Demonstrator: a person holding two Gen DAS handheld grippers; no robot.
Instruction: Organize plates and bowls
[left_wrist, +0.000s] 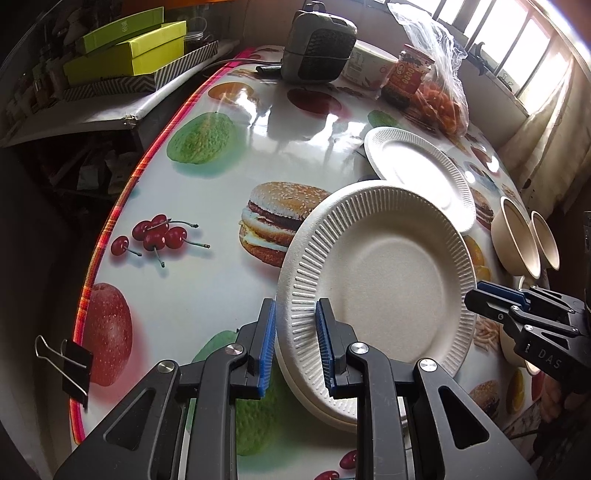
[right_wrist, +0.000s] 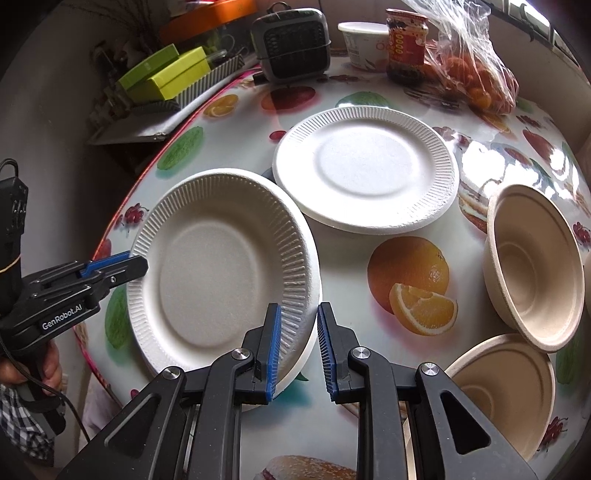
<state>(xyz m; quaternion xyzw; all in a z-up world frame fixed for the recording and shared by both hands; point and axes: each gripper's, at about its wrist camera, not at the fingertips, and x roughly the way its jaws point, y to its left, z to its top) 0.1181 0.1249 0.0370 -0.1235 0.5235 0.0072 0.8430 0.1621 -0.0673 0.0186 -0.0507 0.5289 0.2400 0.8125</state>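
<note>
A white ribbed paper plate (left_wrist: 384, 284) (right_wrist: 221, 273) lies on top of a short stack of plates near the table's front. My left gripper (left_wrist: 295, 343) straddles its rim, jaws apart with a gap on both sides; its tip also shows in the right wrist view (right_wrist: 122, 267). My right gripper (right_wrist: 299, 350) is open around the plate's opposite rim, and shows in the left wrist view (left_wrist: 491, 295). A second white plate (right_wrist: 365, 170) (left_wrist: 417, 170) lies farther back. Tan bowls (right_wrist: 532, 266) (right_wrist: 506, 391) (left_wrist: 517, 236) sit on the right.
The table (left_wrist: 207, 302) has a glossy fruit-and-burger print cloth, held by a binder clip (left_wrist: 74, 365) at its left edge. At the back stand a small grey heater (right_wrist: 291, 40), a white tub (right_wrist: 364, 40), a jar (right_wrist: 406, 44) and a bag of oranges (right_wrist: 476, 81). Green boxes (left_wrist: 125, 55) sit on a side shelf.
</note>
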